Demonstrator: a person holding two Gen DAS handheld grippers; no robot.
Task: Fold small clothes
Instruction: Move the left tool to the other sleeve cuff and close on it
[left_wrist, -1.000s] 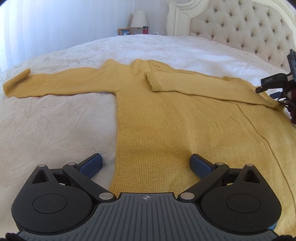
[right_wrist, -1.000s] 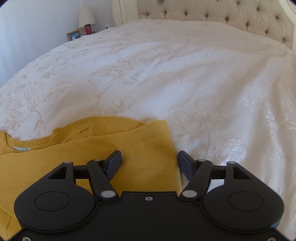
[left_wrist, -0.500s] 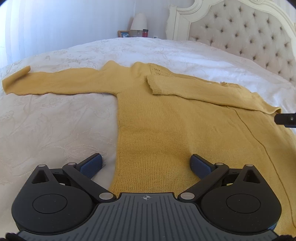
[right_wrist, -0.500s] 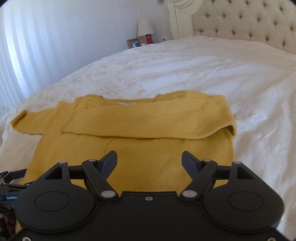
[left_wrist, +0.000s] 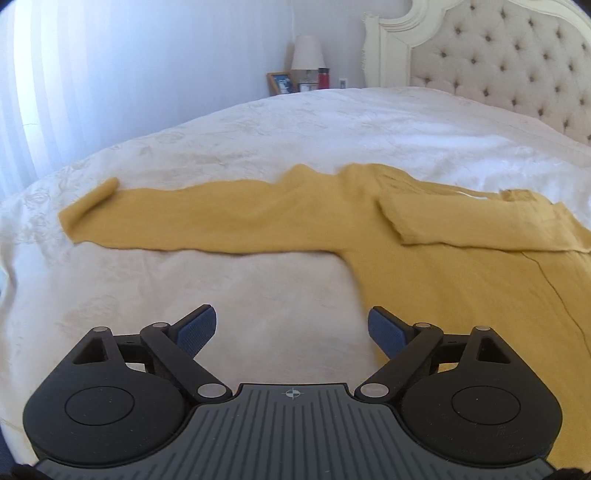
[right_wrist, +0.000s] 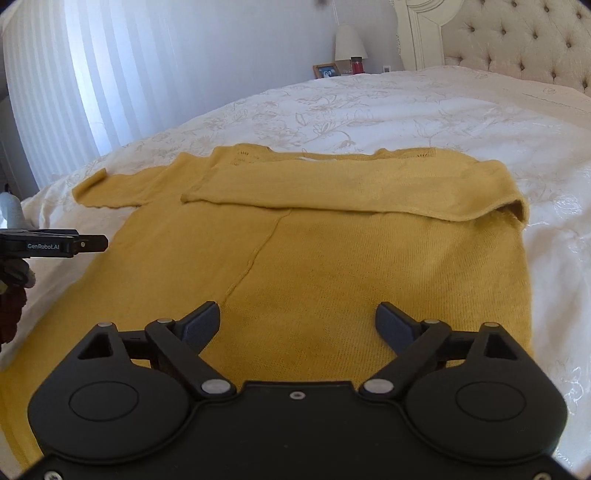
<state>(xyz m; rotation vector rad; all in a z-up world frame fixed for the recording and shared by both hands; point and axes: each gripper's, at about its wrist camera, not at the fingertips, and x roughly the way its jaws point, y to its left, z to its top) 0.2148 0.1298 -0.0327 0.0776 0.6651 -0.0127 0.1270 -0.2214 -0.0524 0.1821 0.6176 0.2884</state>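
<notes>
White floral-embossed bedspread (right_wrist: 388, 107) carries a mustard knit sweater (right_wrist: 332, 258) lying flat, its hem hidden behind the tongs. One sleeve (right_wrist: 351, 188) is folded across the chest; the other (left_wrist: 207, 218) reaches toward the bed's side edge. Left gripper (left_wrist: 291, 330) and right gripper (right_wrist: 297, 325) gape wide, holding nothing.

Mustard-yellow knit sweater (right_wrist: 332, 258), lying flat on the white bed cover (right_wrist: 461, 110). One sleeve (right_wrist: 351, 188) folded across the chest; the other sleeve (left_wrist: 207, 218) stretched straight out sideways, cuff slightly curled.

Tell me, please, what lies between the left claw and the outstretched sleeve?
Only bare white bedspread, shown in the left wrist view, separates the left claw from the outstretched sleeve.
</notes>
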